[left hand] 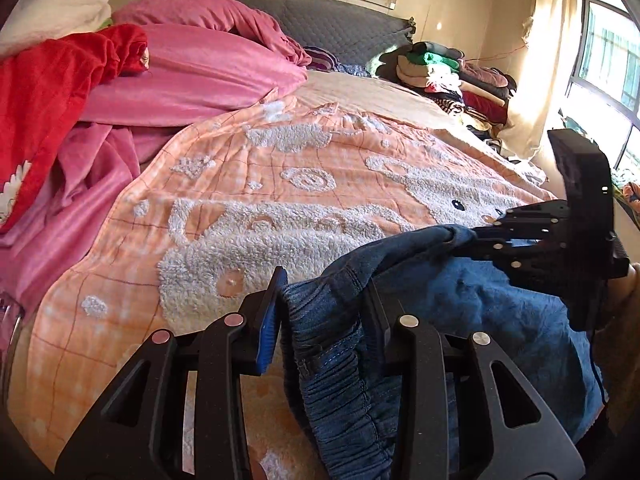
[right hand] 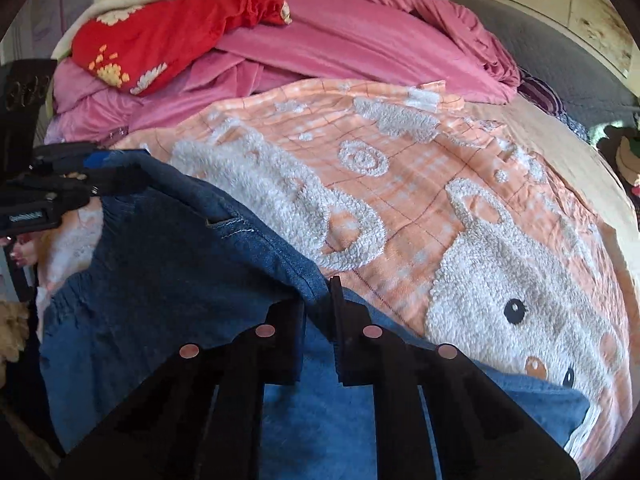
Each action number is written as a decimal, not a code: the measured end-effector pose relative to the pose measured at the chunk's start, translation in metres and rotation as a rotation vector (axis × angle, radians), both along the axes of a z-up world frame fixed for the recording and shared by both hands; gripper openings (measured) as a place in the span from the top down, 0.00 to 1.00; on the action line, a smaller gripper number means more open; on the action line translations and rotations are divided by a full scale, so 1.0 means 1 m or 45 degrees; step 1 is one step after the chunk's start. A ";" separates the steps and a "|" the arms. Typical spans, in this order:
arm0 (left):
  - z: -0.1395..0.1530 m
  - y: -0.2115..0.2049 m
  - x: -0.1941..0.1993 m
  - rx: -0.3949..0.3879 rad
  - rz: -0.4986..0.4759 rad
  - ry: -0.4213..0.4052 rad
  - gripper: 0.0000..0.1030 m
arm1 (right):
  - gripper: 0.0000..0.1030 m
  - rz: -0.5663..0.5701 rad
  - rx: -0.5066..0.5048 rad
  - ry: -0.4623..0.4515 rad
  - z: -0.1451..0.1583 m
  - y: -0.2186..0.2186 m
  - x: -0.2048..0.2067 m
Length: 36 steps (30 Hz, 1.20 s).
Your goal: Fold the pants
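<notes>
Blue denim pants [left hand: 460, 320] with an elastic waistband hang between my two grippers above an orange blanket [left hand: 240, 184]. My left gripper [left hand: 324, 304] has the waistband between its fingers, which stand fairly wide around the bunched cloth. My right gripper [right hand: 320, 300] is shut on the other end of the waistband [right hand: 304, 280]. It also shows in the left wrist view [left hand: 480, 236], pinching the denim edge. The left gripper shows at the left edge of the right wrist view [right hand: 92, 184]. The pants' legs hang below, out of sight.
The orange blanket [right hand: 440, 200] with white fleecy animal shapes covers the bed. Pink bedding [left hand: 192, 76] and a red blanket [left hand: 44, 100] are piled at the far left. A stack of folded clothes [left hand: 452, 76] sits at the headboard corner. A window [left hand: 608, 64] is at right.
</notes>
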<state>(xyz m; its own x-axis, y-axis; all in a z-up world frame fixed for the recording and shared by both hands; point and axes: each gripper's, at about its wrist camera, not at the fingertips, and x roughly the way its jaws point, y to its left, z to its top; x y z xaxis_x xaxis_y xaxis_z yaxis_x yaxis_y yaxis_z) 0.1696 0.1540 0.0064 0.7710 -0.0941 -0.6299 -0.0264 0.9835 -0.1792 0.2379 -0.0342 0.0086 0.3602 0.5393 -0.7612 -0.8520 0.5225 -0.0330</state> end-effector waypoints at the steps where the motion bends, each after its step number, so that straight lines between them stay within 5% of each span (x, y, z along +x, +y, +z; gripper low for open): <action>1: 0.001 0.000 -0.004 -0.009 0.000 -0.007 0.73 | 0.90 -0.021 0.041 -0.004 0.007 -0.007 -0.008; 15: 0.006 -0.039 -0.074 -0.084 -0.047 -0.050 0.73 | 0.90 -0.175 0.229 0.024 0.037 -0.073 -0.111; 36: -0.028 -0.059 -0.126 -0.029 -0.169 0.139 0.73 | 0.90 -0.228 0.187 0.142 -0.006 -0.098 -0.211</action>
<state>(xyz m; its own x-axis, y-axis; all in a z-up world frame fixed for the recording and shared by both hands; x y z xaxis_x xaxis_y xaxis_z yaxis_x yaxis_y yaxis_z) 0.0434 0.0952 -0.0218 0.6780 -0.2057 -0.7057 0.0831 0.9753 -0.2045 0.0265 -0.1318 0.0025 0.3780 0.5821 -0.7199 -0.7394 0.6578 0.1436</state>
